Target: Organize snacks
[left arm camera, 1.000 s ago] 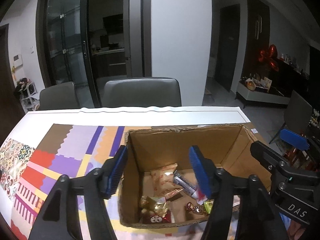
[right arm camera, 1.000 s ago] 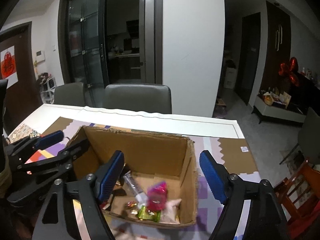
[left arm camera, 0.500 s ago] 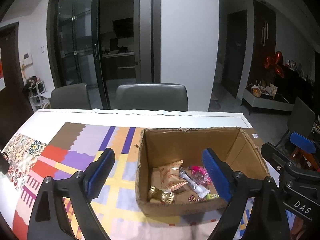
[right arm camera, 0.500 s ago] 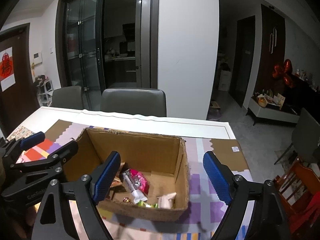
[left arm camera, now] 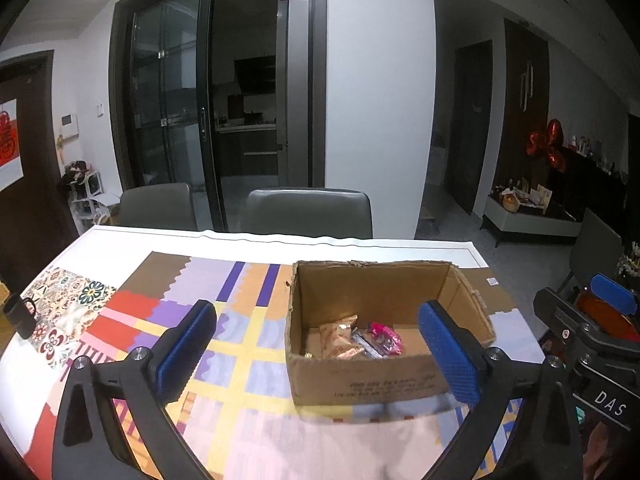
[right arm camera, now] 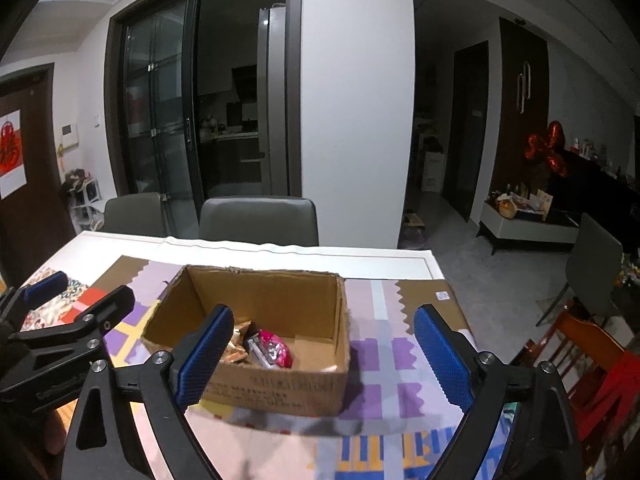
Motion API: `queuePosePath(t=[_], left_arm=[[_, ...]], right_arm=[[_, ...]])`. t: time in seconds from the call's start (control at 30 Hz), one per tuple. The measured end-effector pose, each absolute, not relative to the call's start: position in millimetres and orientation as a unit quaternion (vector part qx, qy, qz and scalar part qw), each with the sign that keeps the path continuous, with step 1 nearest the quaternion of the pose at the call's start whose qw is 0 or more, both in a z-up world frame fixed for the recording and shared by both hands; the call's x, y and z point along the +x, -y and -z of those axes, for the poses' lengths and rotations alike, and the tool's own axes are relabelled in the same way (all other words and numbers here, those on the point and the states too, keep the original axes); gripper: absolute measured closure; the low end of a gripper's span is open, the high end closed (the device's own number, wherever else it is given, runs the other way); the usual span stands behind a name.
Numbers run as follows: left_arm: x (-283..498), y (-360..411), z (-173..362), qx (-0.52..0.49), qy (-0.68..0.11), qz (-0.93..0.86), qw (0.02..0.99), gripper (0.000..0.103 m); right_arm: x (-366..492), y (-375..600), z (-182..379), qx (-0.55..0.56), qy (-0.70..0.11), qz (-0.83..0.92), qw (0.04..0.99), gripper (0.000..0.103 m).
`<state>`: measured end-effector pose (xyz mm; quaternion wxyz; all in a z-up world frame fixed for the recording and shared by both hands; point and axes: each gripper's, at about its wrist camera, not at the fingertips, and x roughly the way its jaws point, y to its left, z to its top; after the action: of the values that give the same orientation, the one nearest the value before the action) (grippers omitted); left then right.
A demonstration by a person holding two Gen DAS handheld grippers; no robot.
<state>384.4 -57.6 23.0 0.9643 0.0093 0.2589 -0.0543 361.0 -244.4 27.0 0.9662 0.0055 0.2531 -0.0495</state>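
An open cardboard box (left arm camera: 372, 384) (right arm camera: 280, 388) stands on the patterned mat. Inside lie a tan snack packet (left arm camera: 338, 336), a pink wrapper (left arm camera: 386, 336) (right arm camera: 274, 346) and other small sweets. My left gripper (left arm camera: 320, 352) hovers in front of the box with its jaws opening wide and nothing between the blue pads (left arm camera: 186, 348). My right gripper (right arm camera: 322, 354) hangs before the box's right half, jaws also opening and bare. Each gripper shows at the edge of the other's view.
A colourful patchwork mat (left arm camera: 120, 320) covers the white table (left arm camera: 280, 240). A black mug (left arm camera: 18, 314) stands at the table's left edge. Two grey chairs (left arm camera: 308, 212) are at the far side. A red wooden chair (right arm camera: 588, 344) is on the right.
Both grippers drew back and up from the box, which now looks smaller and farther. Their jaws spread wider. The snacks stayed inside the box.
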Motion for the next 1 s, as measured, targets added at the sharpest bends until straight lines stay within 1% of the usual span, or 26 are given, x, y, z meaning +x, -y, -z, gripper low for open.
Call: queuePosePath(t=[0.17,0.3,1.0], left_arm=[[361,55,-29,0.012,-0.254,0.056,0.966,0.0],[341,52,-32,0.017,-0.249,0.055,0.967,0.0],[257,38,-23,0.017,-0.241,0.062,0.968,0.0]], right_arm=[[335,244,-34,0.007,-0.248,0.055,0.967,0.01],[316,243,-38,0.013,-0.242,0.059,0.968,0.008],[224,231,-33,0.012,-0.224,0.077,0.972,0.008]])
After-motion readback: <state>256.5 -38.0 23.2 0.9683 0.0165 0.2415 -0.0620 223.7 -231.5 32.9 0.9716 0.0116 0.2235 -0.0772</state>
